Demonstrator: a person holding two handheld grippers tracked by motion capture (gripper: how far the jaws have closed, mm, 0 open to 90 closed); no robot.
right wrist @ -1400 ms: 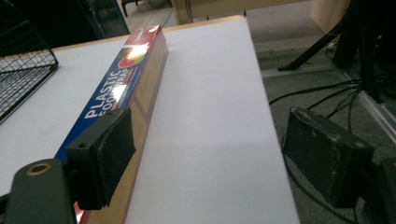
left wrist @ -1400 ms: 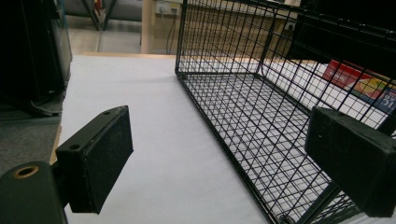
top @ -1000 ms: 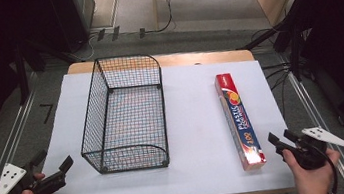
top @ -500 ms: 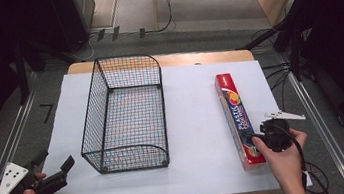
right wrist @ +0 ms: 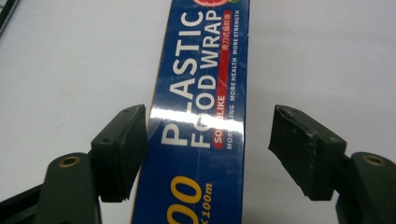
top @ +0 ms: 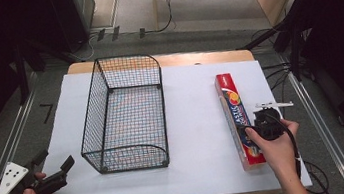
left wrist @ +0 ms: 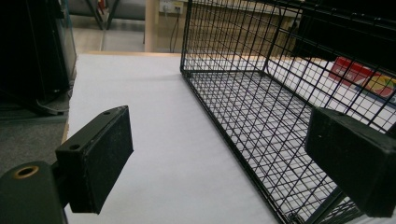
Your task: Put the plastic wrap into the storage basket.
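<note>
On the desk (top: 195,94), a wire basket (top: 124,116) stands empty beside a plastic wrap box (top: 237,118); the right gripper (right wrist: 208,149) straddles the box, jaws having just closed slightly, not yet gripping, while the left gripper (left wrist: 224,154) waits, jaws wide

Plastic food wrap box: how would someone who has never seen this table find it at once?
Start at the white table and pass right of the black wire basket. The plastic food wrap box lies flat near the right edge, between the open right gripper jaws. It is long, narrow, blue and red.
</note>
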